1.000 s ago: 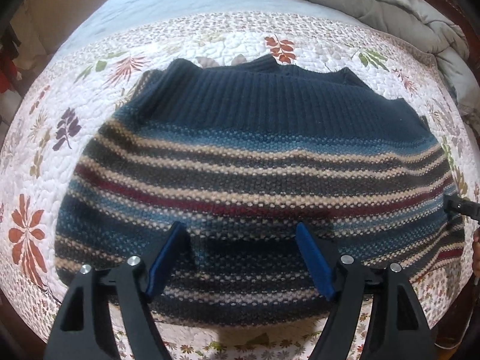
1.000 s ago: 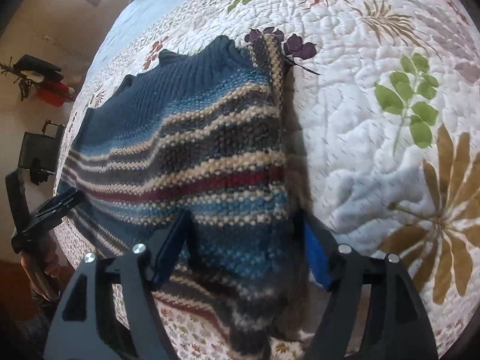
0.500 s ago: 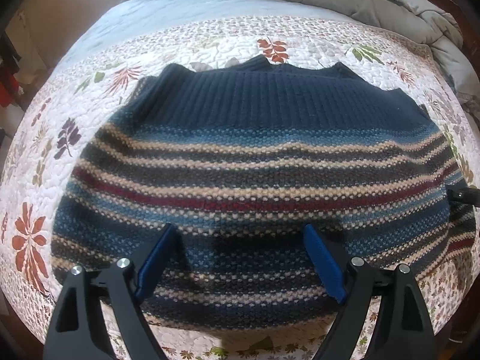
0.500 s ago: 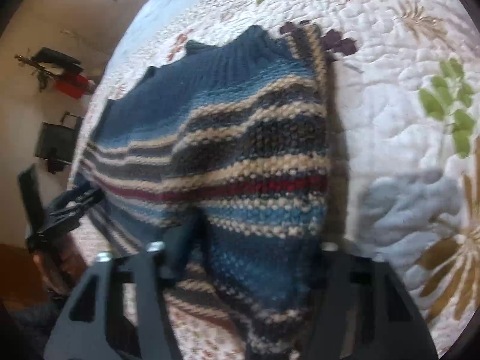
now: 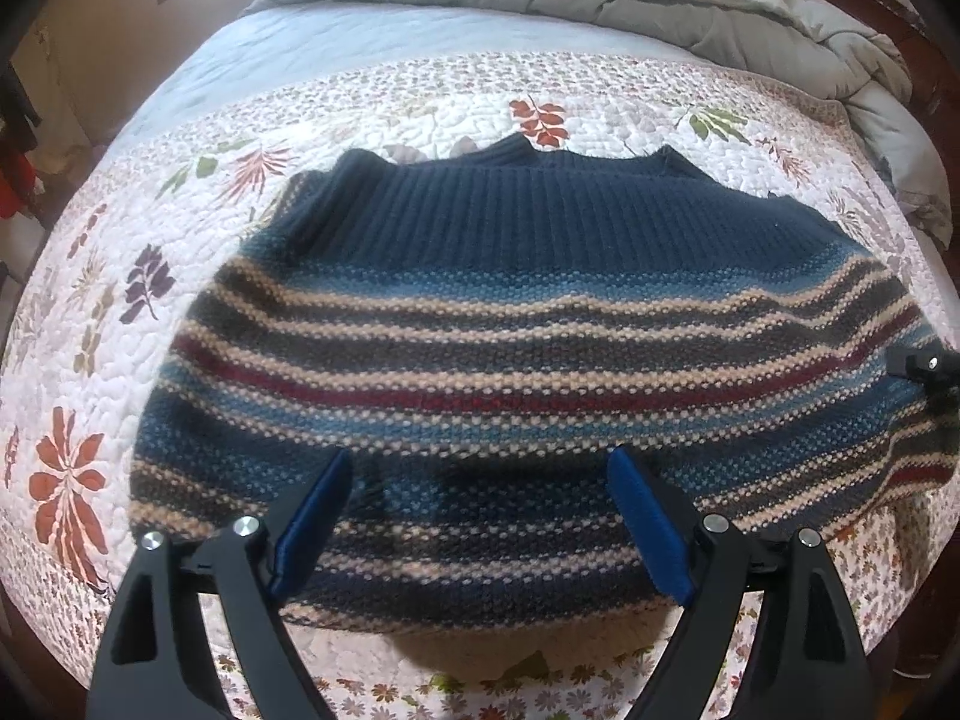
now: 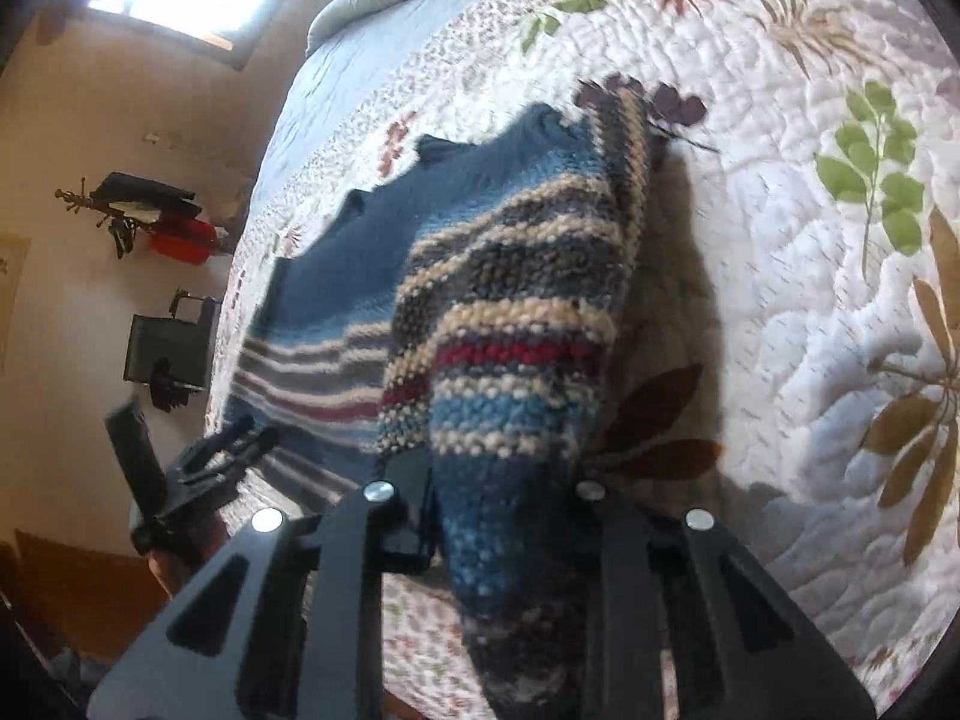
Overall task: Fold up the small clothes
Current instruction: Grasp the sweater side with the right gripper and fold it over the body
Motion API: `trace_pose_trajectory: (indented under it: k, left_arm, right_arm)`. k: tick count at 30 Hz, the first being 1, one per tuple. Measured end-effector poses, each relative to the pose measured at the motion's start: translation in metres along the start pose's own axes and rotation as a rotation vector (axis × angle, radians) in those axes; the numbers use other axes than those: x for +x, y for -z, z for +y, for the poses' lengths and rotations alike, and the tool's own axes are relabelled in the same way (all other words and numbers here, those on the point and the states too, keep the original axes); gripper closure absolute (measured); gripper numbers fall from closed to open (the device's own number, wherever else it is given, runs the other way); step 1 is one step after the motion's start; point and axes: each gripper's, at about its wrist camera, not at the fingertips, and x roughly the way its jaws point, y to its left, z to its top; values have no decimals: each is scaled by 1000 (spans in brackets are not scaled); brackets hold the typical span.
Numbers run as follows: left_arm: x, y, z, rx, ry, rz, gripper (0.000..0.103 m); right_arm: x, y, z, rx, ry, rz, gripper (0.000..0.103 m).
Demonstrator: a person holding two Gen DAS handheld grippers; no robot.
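My right gripper (image 6: 504, 516) is closing on the striped sweater (image 5: 516, 372), which lies on the quilt (image 5: 90, 360), bunching its edge. My left gripper (image 5: 480, 516) hovers released above its hem. Thick knit may slip, dragging crooked.

Left tool (image 5: 480, 516) open — right tool (image 6: 504, 516) closing.

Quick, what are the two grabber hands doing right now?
Left gripper: open, jaws wide over the striped sweater, holding nothing.
Right gripper: closing, pinching the sweater's edge, bunched between its jaws.
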Motion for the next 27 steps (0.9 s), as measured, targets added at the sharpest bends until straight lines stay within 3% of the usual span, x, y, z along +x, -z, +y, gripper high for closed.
trace_pose_trajectory:
  k: [6, 12, 19, 27]
  left_arm:
    - [-9, 6, 30, -51, 6, -5, 15]
    - [-25, 21, 71, -101, -8, -25, 15]
    - [-42, 39, 112, -155, -8, -39, 15]
    - [-53, 56, 139, -198, 4, -50, 15]
  right_arm:
    - [-9, -14, 65, -29, 34, 25, 82]
    - [11, -30, 158, -181, 89, 37, 82]
    - [83, -40, 252, -326, 212, 115, 83]
    - [165, -19, 312, -453, 331, 208, 83]
